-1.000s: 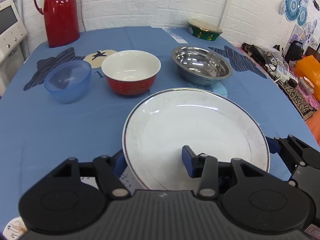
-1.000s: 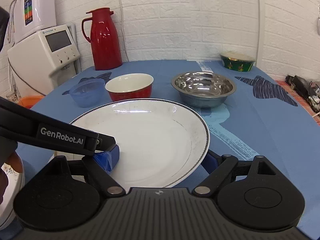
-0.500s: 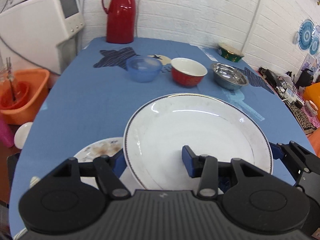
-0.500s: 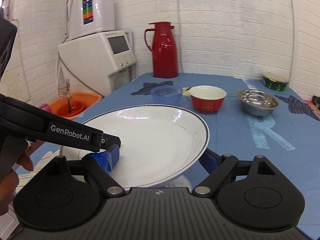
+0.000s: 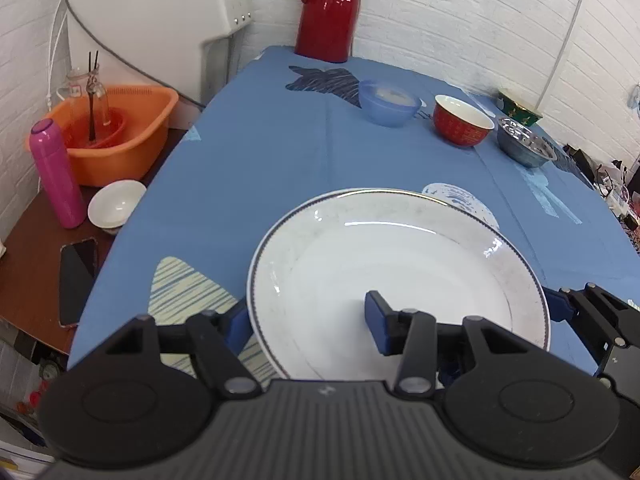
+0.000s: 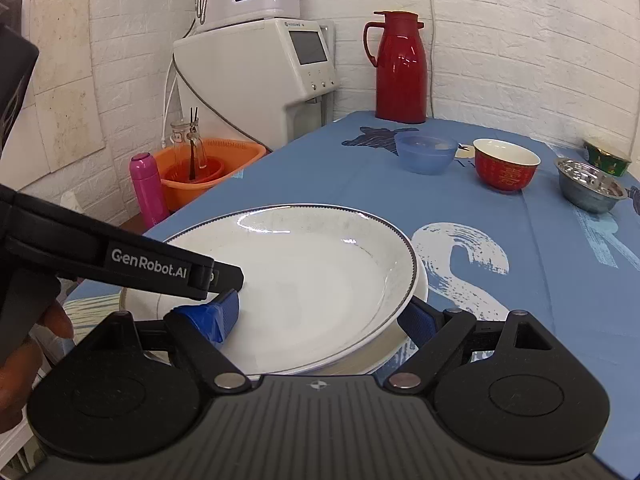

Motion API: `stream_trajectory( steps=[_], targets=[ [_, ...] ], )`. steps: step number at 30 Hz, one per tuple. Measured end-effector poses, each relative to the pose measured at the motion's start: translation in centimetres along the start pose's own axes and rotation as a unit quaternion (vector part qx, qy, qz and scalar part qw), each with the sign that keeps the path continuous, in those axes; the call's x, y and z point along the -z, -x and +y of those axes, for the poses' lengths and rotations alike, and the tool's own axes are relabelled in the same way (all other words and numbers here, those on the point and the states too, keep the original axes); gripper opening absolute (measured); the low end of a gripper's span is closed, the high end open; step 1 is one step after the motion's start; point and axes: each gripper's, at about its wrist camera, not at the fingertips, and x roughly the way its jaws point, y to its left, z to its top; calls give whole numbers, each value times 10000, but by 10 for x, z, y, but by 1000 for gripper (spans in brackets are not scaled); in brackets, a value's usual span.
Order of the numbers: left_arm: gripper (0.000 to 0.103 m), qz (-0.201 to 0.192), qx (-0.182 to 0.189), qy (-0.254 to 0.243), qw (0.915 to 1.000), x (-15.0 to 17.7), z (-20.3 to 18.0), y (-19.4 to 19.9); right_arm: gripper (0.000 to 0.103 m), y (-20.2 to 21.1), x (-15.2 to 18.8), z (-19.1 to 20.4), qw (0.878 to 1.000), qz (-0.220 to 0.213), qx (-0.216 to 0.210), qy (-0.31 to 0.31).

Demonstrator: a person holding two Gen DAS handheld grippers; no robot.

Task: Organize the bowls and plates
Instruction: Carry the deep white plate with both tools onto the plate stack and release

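- Now left wrist: left gripper fingers clamp the near rim of the white plate, held over the blue surface.
- Right wrist: right gripper fingers pinch the same plate, above another plate.

text: "GenRobot.AI" | white print | on: left tool arm

hidden: plates under white plate, mostly covered | cut off: hand at left edge
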Motion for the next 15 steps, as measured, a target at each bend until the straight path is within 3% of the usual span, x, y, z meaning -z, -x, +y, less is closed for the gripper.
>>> stream_trajectory(
  steps=[4, 8, 15],
  targets=[
    [51, -89, 109, -4, 9999, 1, 7, -4, 74, 2, -2, 0, 9999, -34, 57, -89],
    [58, -386, -87, -272, 9988, 0, 1, 1, 74, 2, -6, -1, 9997, -15, 229, -44],
    [61, -435, -131, -317, 9985, -4, -1, 1, 72, 1, -5, -3, 9991, 174, 346, 176]
  ],
)
